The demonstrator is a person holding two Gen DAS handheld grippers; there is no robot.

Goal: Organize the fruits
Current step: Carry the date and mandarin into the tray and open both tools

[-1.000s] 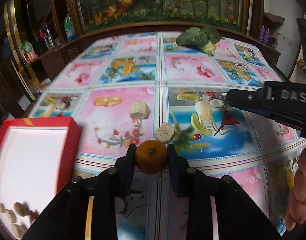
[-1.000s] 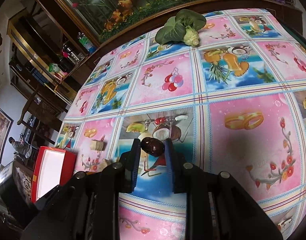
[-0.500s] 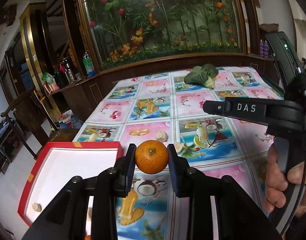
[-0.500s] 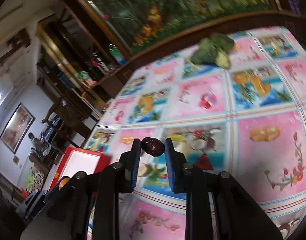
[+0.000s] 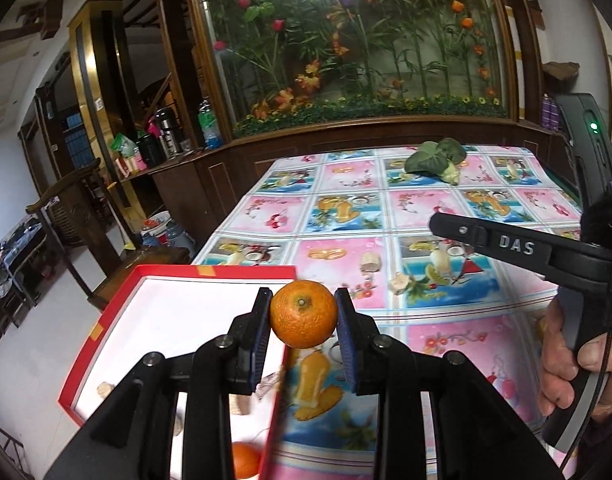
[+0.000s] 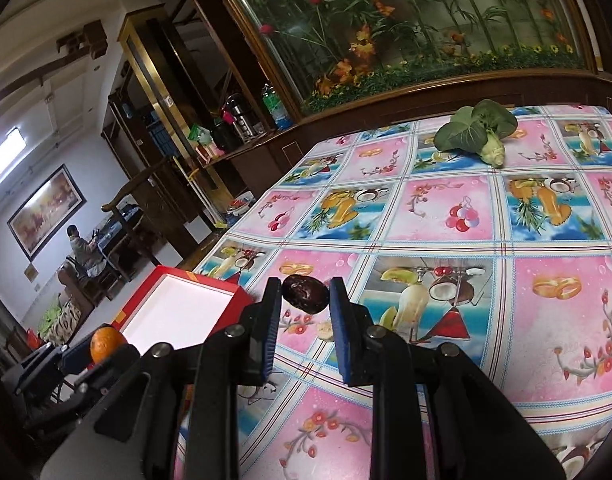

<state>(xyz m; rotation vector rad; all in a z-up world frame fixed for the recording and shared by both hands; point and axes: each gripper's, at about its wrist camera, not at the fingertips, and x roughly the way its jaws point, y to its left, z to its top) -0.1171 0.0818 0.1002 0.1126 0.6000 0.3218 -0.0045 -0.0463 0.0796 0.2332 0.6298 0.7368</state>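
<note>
The desk had a red box at its left edge. Only the left cam caught a 2nd orange inside it. Left tongs clenched 1 orange above the box's rim; right tongs gripped a dark date over the desk.

1. "DAS" — raised letters on the black finger of the right gripper, read in the left wrist view at about 3 o'clock; the letters sit along the finger's side, partway back from its tip toward the handle.
2. No other lettering can be read — the bottles and packets on the sideboard at about 10 o'clock are too small and blurred, and the fruit-patterned tablecloth carries pictures only.
</note>
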